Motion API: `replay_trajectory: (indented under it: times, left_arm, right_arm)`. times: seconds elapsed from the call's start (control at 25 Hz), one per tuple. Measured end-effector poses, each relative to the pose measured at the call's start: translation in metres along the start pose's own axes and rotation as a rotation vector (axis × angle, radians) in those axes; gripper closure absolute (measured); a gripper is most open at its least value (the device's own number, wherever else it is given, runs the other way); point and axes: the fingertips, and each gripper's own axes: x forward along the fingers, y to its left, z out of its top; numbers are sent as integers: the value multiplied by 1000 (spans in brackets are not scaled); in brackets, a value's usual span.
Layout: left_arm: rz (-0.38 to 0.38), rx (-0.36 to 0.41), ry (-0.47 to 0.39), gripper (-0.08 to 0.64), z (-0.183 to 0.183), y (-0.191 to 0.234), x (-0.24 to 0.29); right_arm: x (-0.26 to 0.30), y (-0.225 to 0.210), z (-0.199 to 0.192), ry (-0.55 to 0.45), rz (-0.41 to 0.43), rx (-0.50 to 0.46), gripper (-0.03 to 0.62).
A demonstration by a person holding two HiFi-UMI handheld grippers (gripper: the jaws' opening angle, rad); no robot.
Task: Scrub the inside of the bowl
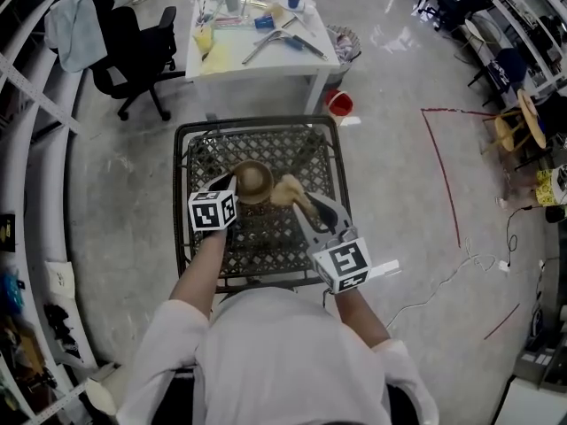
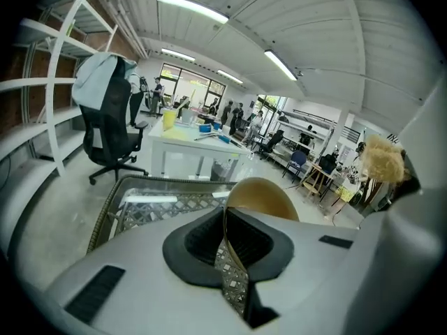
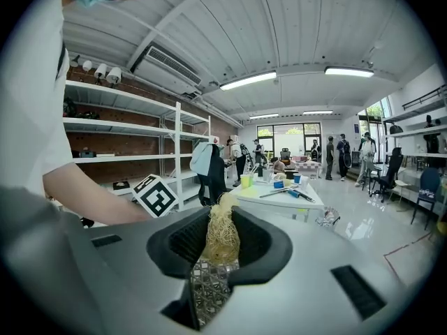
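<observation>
Head view first: looking down on a dark lattice worktop [image 1: 190,149] with the bowl [image 1: 252,181] over its far half. Got the left gripper [image 1: 234,184] clamped on the bowl's left rim and the right gripper [image 1: 307,207] coming in from the right with a straw-coloured scrubber [image 1: 288,190] in its jaws. Scrubber just beside the bowl's right edge, can't tell if touching. Can't tell either whether the bowl sits on the worktop or hangs just above it. Further back, a white table [image 1: 266,56] cluttered with stuff, a black chair [image 1: 133,47] to its left, and a red bucket [image 1: 339,104] on the floor.

Left gripper view: left gripper [image 2: 225,218] jaws clenched on the thin rim of the bowl [image 2: 262,197], tan curve rising just past the tips. Worktop [image 2: 140,204] below and to the left, scrubber [image 2: 380,162] up at the right edge, chair [image 2: 112,124] and white table [image 2: 188,142] behind.

Right gripper view: right gripper [image 3: 220,222] jaws squeezed onto the scrubber [image 3: 222,236], fibres poking up between the pads. Left gripper's marker cube [image 3: 157,195] just to the left, white table [image 3: 279,197] further off.
</observation>
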Motion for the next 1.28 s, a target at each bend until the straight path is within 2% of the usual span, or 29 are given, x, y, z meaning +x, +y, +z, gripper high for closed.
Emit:
replay_trajectory:
  times: [0.32,0.56,0.88,1.28]
  left_arm:
    - [17,-74,94,517,-32,14,28]
    - [3,-123,152,517,-57,16,53]
    - [10,-168,230,517,-82,21,76]
    - [29,-258,289,517,-111,33,88]
  right_arm:
    - [12,-7,-9,29,5,14,492]
    - [15,-11,-17,53,1,15,492]
    - [20,-20,-24,85,-13,38,492]
    - [26,-22,-33,110,-13,48,492]
